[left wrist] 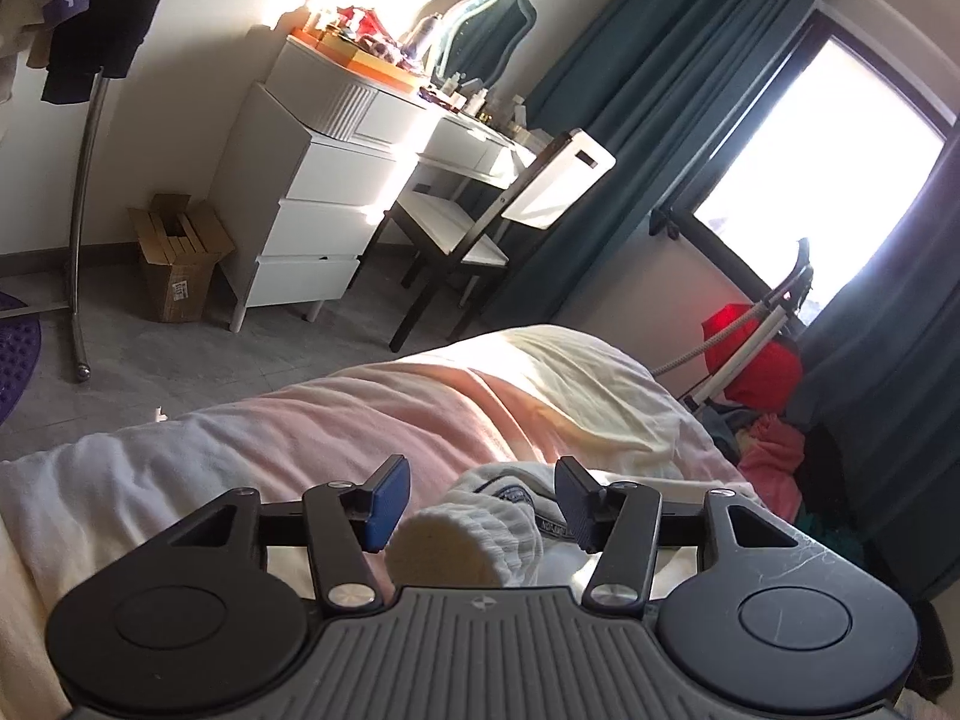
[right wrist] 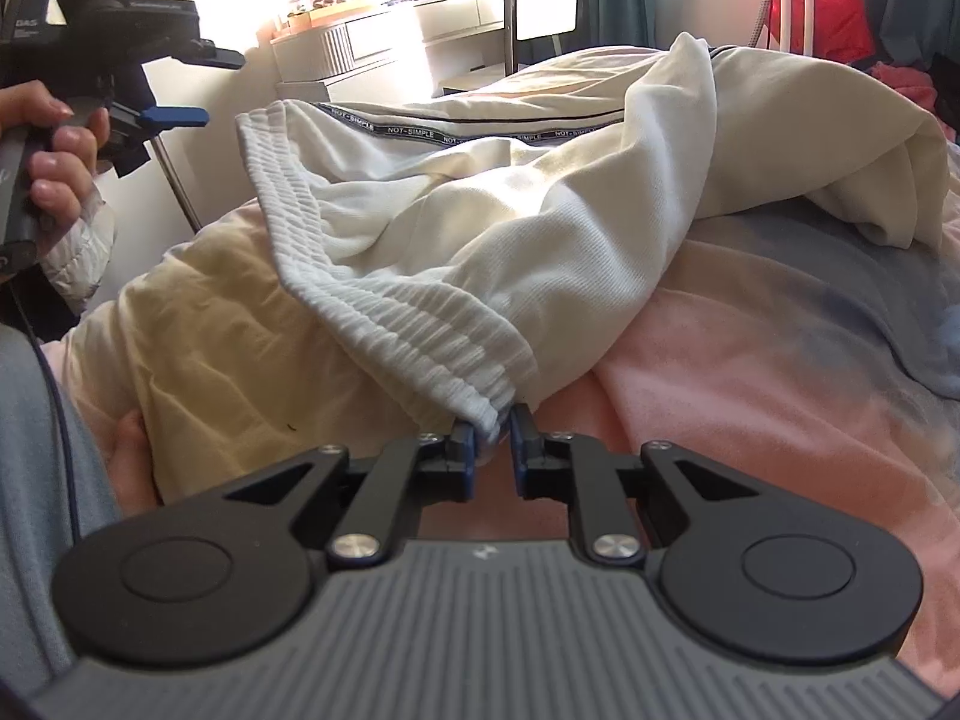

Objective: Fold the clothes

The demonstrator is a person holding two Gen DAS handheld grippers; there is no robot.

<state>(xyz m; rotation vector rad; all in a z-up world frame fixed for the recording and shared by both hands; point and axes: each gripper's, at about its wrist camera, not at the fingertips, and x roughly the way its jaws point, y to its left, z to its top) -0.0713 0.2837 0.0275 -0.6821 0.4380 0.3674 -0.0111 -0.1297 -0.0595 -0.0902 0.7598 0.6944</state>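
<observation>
The pink and cream quilted bedcover (right wrist: 750, 372) lies under everything. On it sprawls the crumpled white cotton garment (right wrist: 540, 222), its wide ribbed elastic band (right wrist: 384, 312) running toward you; judge it soft, light and floppy, so it should sag wherever you leave it unsupported. Take the band, the firmest edge. Your right gripper (right wrist: 493, 450) pinches the band's near corner between nearly closed fingers. Your left gripper (left wrist: 474, 504) is spread wide, straddling the band's other end, gripping nothing.
</observation>
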